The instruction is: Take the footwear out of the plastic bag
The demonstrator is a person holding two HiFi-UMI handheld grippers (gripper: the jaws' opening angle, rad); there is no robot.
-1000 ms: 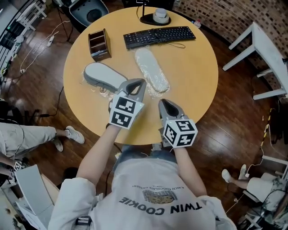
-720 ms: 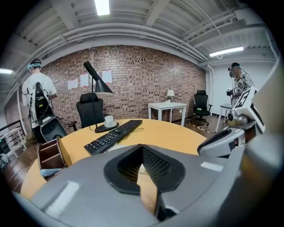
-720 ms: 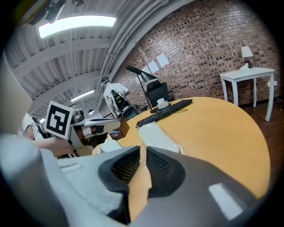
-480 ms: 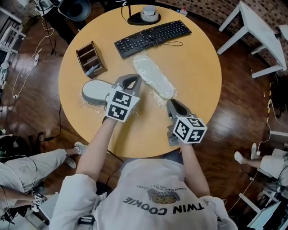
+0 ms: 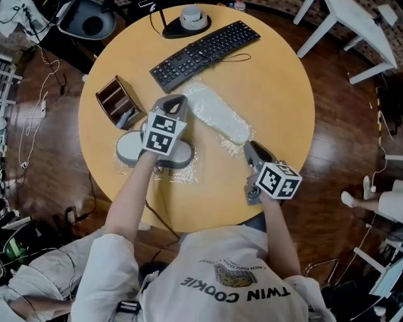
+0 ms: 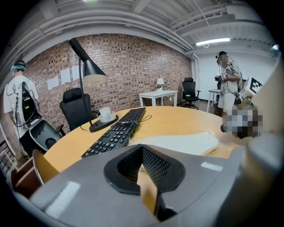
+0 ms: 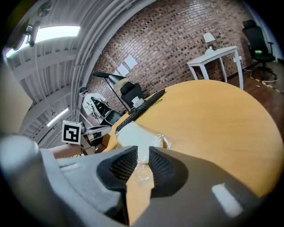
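A white slipper [image 5: 217, 113] lies wrapped in a clear plastic bag in the middle of the round table [image 5: 277, 82]. To its left a grey slipper [image 5: 129, 148] rests on crinkled plastic [image 5: 182, 173]. My left gripper [image 5: 176, 99] hovers above the grey slipper's far end, shut, with nothing in it [image 6: 142, 148]. The white slipper [image 6: 177, 142] shows ahead of it to the right. My right gripper [image 5: 250, 146] is low at the bag's near end. Its jaws [image 7: 143, 153] have just been opening and stand apart, with the bag's crumpled edge [image 7: 153, 141] just ahead and not pinched.
A black keyboard [image 5: 204, 53] and a lamp base [image 5: 189, 19] sit at the table's far side. A wooden organiser [image 5: 116, 100] stands far left of the grey slipper. The table's near edge runs under my right gripper. A white desk [image 5: 359, 25] stands beyond, and people are in the room.
My left gripper has swung left, from near the white slipper to above the grey slipper. My right gripper has dropped toward the bag's near end and rolled, and its jaws have parted.
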